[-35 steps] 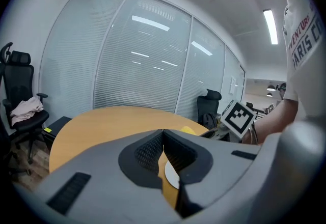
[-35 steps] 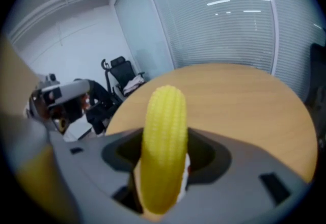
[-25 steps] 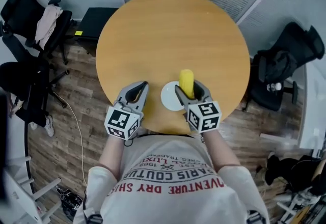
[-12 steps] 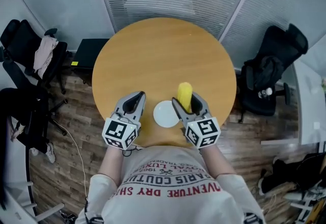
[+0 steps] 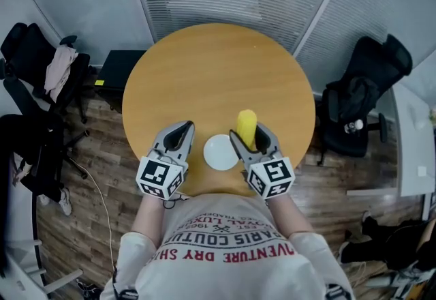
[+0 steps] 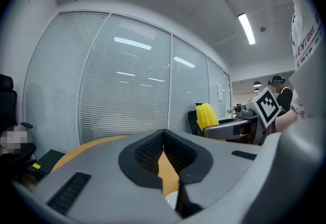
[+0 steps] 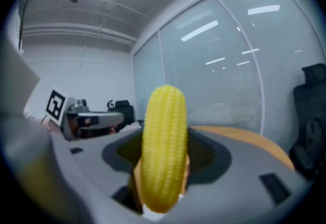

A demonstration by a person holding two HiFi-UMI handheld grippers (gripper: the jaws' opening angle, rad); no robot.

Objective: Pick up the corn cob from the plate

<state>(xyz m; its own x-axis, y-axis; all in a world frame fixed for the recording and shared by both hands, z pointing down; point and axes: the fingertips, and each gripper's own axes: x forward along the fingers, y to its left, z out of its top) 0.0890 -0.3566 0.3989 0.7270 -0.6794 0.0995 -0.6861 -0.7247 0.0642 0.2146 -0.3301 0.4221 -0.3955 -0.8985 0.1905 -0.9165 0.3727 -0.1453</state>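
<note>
The yellow corn cob stands upright between the jaws of my right gripper, which is shut on it; it fills the middle of the right gripper view as the corn cob. The small white plate lies bare on the round wooden table, just left of the right gripper. My left gripper hovers left of the plate with its jaws shut and nothing between them. From the left gripper view the corn cob shows at the right.
Black office chairs stand on the floor at the left and at the right. A black box sits by the table's left edge. Glass walls with blinds run behind the table.
The camera has pulled back, so the table looks smaller. The plate has drifted slightly left relative to the right gripper. Both grippers hold their poses, the corn still gripped.
</note>
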